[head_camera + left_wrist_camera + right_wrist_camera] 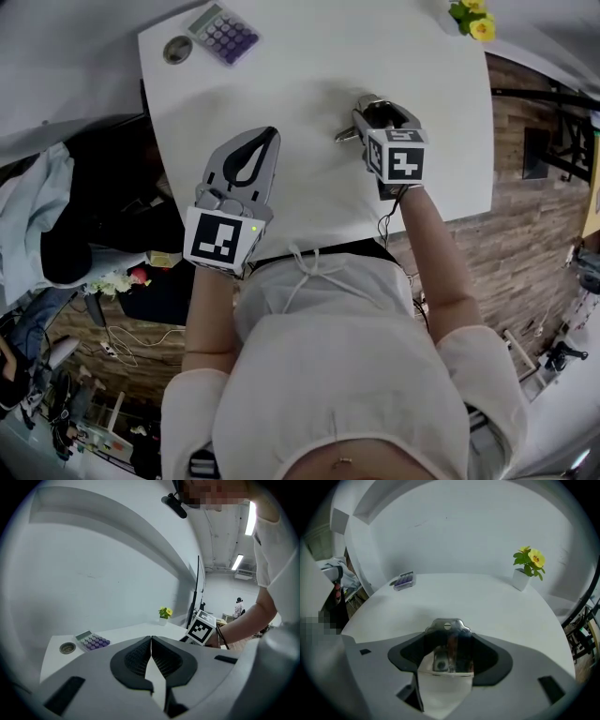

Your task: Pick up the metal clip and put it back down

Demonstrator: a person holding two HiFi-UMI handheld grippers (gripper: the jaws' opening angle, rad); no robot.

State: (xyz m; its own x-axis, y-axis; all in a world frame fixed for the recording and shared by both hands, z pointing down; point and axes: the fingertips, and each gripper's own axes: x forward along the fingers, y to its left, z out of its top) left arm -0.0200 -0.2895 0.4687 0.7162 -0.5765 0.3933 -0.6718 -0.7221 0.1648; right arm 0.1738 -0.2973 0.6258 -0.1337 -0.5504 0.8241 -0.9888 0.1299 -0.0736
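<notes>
On the white table (pixel 309 56) stands the shiny metal clip (pixel 348 135), with my right gripper (pixel 382 114) round it. In the right gripper view the clip (pixel 448 626) fills the gap between the dark pads (pixel 487 656), which rest against both its sides. Its upper lever sticks up past the fingertips of the right gripper (pixel 449 653). My left gripper (pixel 272 133) hovers over the table's near left part, shut with nothing in it. In the left gripper view the tips of the left gripper (pixel 151 641) meet, and the right gripper's marker cube (pixel 202 629) shows beyond them.
A calculator with purple keys (pixel 223 33) and a small round tin (pixel 177 49) lie at the far left corner. A potted yellow flower (pixel 473 19) stands at the far right corner. Chairs and clutter (pixel 84 225) crowd the floor left of the table.
</notes>
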